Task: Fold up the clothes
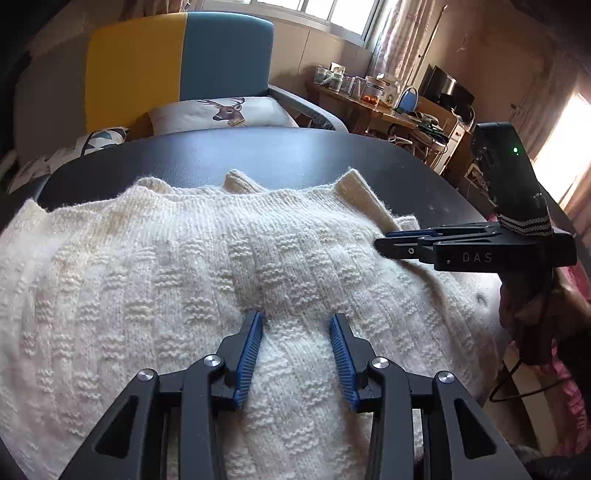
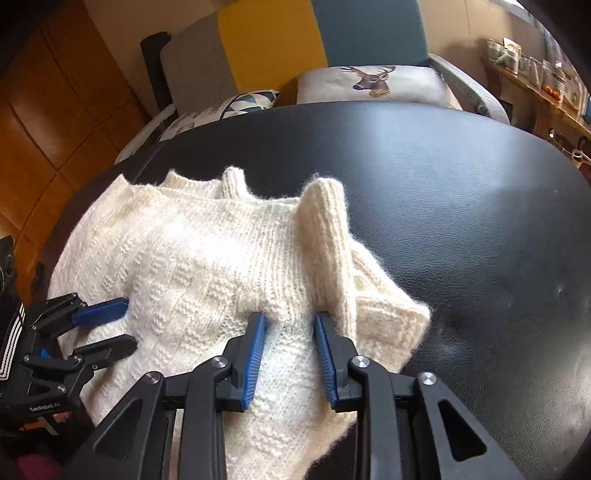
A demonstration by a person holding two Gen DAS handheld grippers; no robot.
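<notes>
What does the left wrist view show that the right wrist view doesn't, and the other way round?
Only the left wrist view: the window and the hand under the right gripper. Only the right wrist view: the wooden panelling and the sweater's raised ribbed fold. Both: the cream sweater on the dark table, the deer cushion, and the left gripper.

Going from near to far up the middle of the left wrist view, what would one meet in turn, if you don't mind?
Left gripper → cream knitted sweater → dark table → deer-print cushion → yellow-and-blue chair back → window.
</notes>
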